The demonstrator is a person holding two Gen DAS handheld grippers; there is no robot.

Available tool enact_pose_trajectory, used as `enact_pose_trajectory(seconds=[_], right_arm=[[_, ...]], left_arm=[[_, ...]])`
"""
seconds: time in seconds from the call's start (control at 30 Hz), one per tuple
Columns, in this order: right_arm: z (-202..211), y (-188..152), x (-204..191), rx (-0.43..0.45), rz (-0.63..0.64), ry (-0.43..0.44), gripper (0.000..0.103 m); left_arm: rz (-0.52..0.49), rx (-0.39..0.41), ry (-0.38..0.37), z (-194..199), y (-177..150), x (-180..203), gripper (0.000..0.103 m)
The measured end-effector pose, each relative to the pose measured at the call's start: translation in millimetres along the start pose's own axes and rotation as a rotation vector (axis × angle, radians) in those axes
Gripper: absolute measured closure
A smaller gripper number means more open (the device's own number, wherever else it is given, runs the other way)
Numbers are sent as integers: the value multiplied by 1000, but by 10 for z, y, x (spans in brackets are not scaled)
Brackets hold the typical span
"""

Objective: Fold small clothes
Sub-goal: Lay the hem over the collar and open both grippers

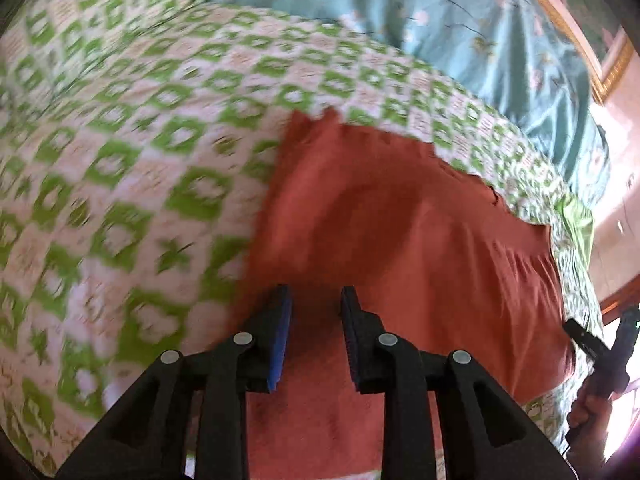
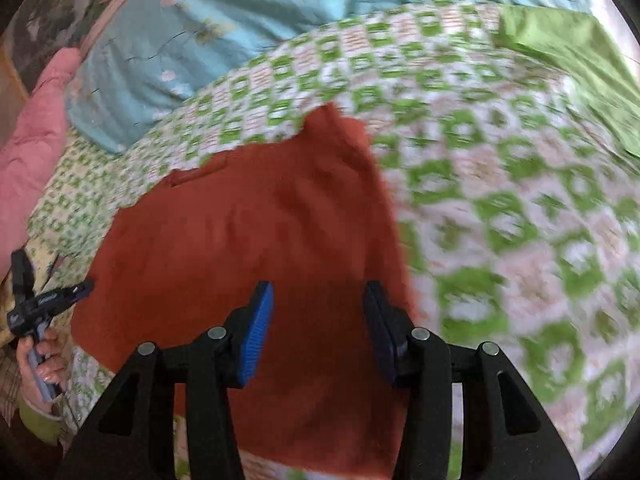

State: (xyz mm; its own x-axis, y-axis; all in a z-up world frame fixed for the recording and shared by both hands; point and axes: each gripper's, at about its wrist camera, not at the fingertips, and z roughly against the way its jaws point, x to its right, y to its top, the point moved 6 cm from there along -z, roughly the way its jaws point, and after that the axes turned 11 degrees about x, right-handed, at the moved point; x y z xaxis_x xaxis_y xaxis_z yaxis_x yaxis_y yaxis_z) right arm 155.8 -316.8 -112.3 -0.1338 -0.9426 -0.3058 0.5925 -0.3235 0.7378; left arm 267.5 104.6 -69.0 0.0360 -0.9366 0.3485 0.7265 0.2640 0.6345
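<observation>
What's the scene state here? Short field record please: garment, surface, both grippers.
garment: rust-red cloth, lying spread on the bed
surface: green-and-white patterned bedspread; teal floral bedding behind it
left gripper: open, above the cloth's near part, nothing gripped
right gripper: open, above the cloth's right side, nothing gripped
other: pink quilted fabric at left edge of right wrist view

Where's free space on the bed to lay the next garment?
Bare green-checked bedspread right of the rust-red garment, bordered by the green cloth at the far corner. Also bare on its other side. Crowded: far edge, under the blue floral bedding.
</observation>
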Motion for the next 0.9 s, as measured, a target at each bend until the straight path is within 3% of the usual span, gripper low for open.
enact_pose_trajectory(seconds=[0.1,0.43,0.8,0.9], right_arm=[[151,7,124,17,-37,-46,54],[654,-102,-150,77,-29,38,49],[787,-456,-519,37,-26,134,47],[798,-494,-600,36,-20,151,47]], left_arm=[[16,19,-7,162,-54,-38,77],[81,40,-69,745,-572,85,62],[225,24,-96,895,-1014,-56,55],[280,36,-87,858,-1058,-101,43]])
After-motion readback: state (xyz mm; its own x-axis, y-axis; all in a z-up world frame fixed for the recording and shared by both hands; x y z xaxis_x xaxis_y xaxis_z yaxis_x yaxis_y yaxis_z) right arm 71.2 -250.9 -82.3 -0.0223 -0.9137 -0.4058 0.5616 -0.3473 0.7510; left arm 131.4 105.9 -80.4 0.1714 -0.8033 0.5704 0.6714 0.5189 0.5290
